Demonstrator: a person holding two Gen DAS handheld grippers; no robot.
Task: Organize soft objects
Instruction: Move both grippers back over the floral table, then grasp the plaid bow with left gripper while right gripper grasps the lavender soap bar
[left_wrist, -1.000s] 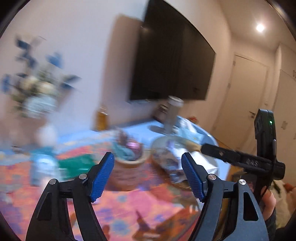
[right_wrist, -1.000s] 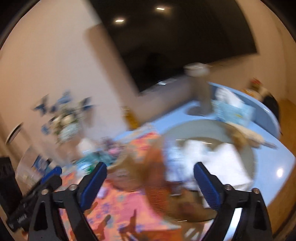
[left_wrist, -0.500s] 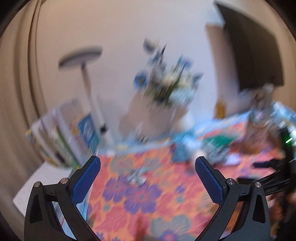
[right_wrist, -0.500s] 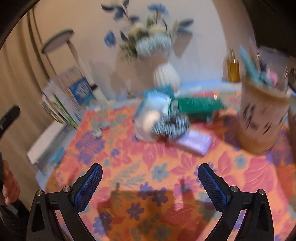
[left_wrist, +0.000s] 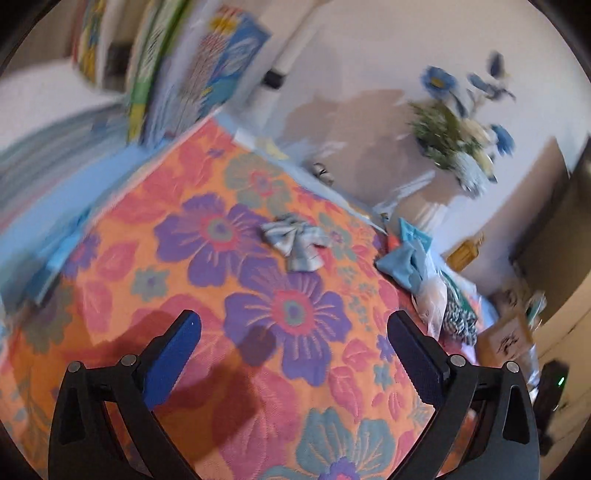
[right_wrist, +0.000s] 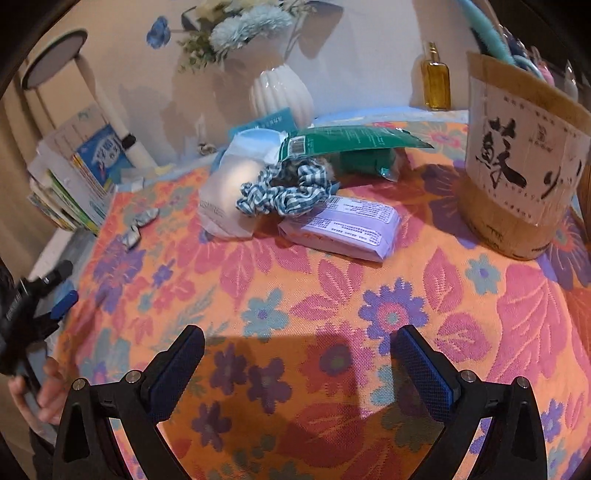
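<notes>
Both tongs hang released with nothing between their pads, the left tongs (left_wrist: 293, 354) just opened wide above the flowered cloth (left_wrist: 184, 295) with a pale scrunchie (left_wrist: 295, 243) ahead, the right tongs (right_wrist: 295, 369) facing a checked scrunchie (right_wrist: 284, 190) beyond.

My left camera looks steeply down, tilted, close over the floral tablecloth (left_wrist: 207, 295), facing the wall and the book stack (left_wrist: 166, 74). My right camera looks down from nearer the table's front edge toward the white vase (right_wrist: 280, 92). Both views share the pale grey scrunchie (left_wrist: 295, 243), the checked scrunchie (right_wrist: 288, 192) and the flowers (left_wrist: 458, 136).
</notes>
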